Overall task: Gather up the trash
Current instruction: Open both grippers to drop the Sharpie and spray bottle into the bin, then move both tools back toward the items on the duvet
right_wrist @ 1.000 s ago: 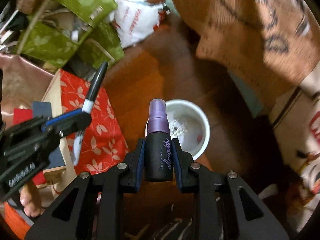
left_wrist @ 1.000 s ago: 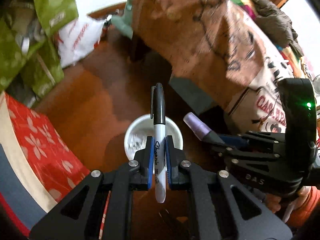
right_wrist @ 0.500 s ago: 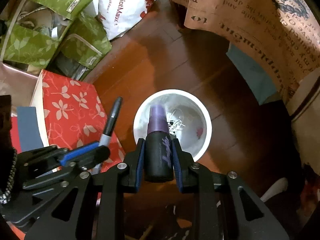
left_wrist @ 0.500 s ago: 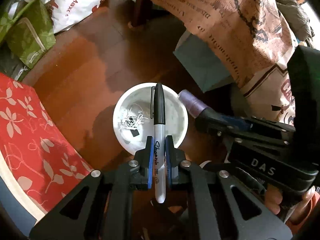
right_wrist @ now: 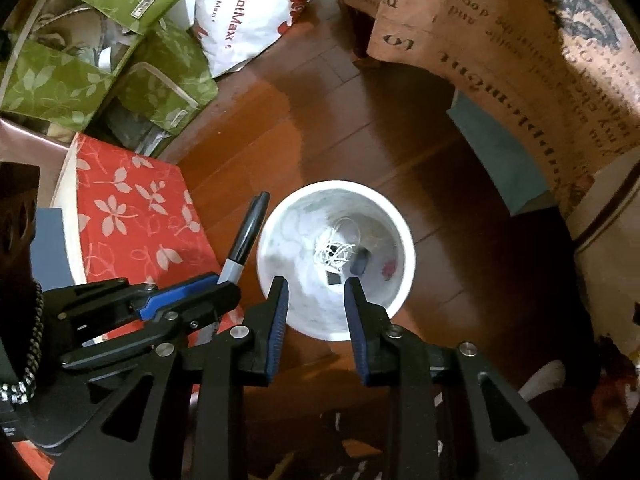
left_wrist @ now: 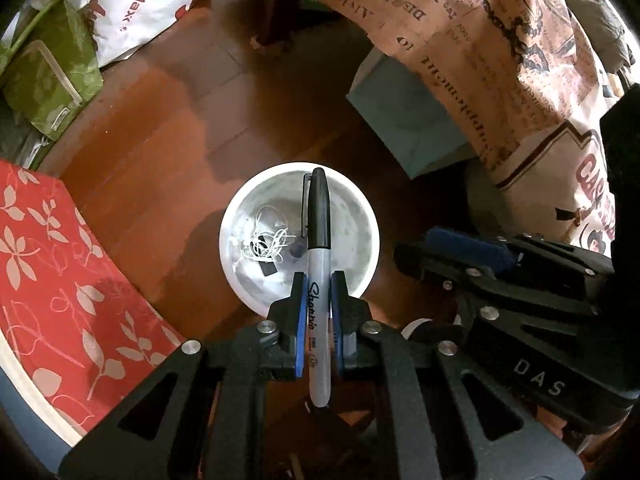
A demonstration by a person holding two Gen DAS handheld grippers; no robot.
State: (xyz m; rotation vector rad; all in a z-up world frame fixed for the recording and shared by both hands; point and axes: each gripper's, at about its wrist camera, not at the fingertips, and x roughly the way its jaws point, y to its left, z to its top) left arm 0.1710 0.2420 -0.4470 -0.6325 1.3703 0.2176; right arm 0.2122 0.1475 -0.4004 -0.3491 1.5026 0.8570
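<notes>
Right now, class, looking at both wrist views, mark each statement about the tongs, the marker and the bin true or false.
1. The left tongs grip a Sharpie marker. True.
2. The right tongs hold a purple spray bottle. False: they are open and hold nothing.
3. The white bin stands on a wooden floor. True.
4. The white bin is empty. False: tangled white string and small dark pieces lie inside.

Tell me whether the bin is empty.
Not empty. The bin holds a tangle of white string and small dark bits on its bottom. The marker is clamped in the left tool.
</notes>
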